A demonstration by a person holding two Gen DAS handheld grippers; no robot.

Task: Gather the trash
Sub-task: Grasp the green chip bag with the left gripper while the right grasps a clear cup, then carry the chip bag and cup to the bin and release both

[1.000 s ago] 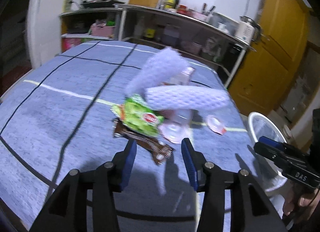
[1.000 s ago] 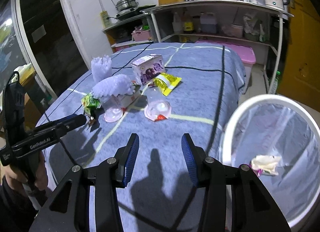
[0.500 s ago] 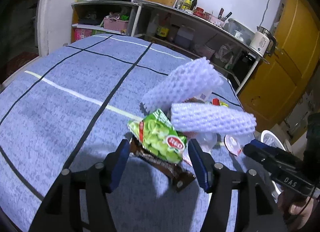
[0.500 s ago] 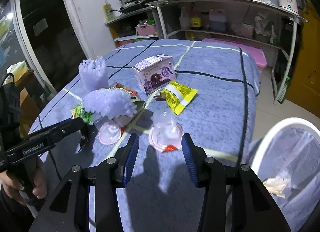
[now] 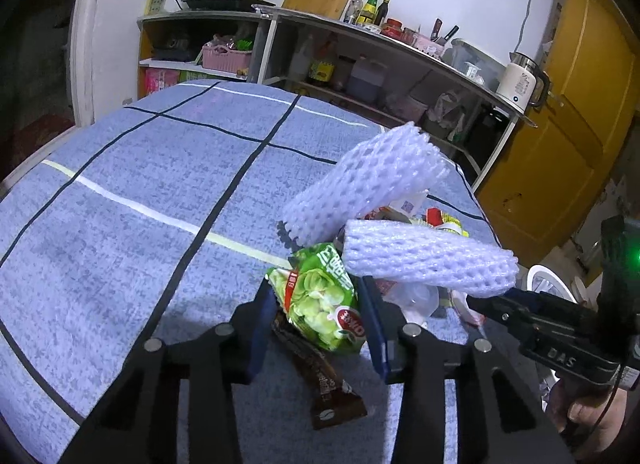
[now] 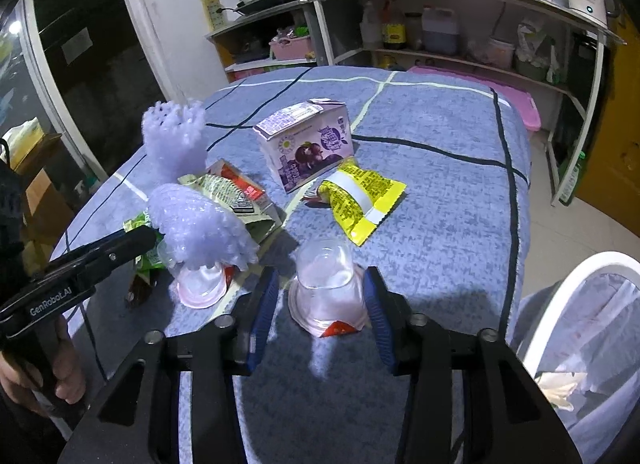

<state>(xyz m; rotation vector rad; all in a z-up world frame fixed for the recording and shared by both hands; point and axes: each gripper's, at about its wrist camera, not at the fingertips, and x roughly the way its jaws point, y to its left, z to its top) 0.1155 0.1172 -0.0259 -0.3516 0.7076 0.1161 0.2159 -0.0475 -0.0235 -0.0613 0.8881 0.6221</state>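
Trash lies in a pile on the blue tablecloth (image 5: 120,191). My left gripper (image 5: 318,312) is open, its jaws on either side of a green snack packet (image 5: 322,304) that lies over a brown wrapper (image 5: 324,392). Two purple foam fruit nets (image 5: 372,179) (image 5: 424,260) rest just beyond. My right gripper (image 6: 320,304) is open, its jaws on either side of an upturned clear plastic cup (image 6: 326,292). A second cup (image 6: 200,284), a purple carton (image 6: 308,143) and a yellow packet (image 6: 360,199) lie beyond it.
A white mesh bin (image 6: 592,328) with a crumpled scrap inside stands off the table's right edge. Kitchen shelves (image 6: 460,23) with bottles and a kettle run behind the table. A yellow door (image 5: 560,135) is at the right.
Both grippers have moved forward onto the pile. The left now has the green packet between its jaws, the right has the clear cup between its jaws. Both stay open.
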